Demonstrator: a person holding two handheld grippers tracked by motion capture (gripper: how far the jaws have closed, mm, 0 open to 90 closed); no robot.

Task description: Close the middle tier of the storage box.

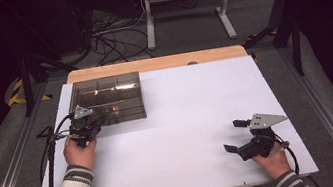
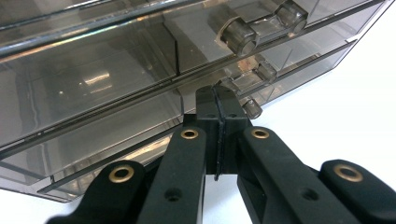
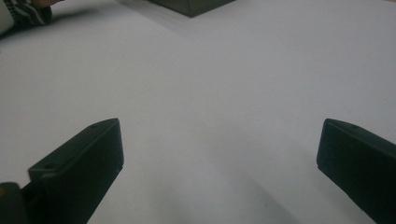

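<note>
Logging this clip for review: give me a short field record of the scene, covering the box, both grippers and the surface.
surface: white table top
box: smoky clear plastic box with inner dividers, lid down, at the far left of the table
left gripper: fingers pressed together at the box's front edge, by the latch; whether they pinch a tab cannot be told
right gripper: fingers wide apart, holding nothing, over bare table near the right front
hands: one on each gripper
</note>
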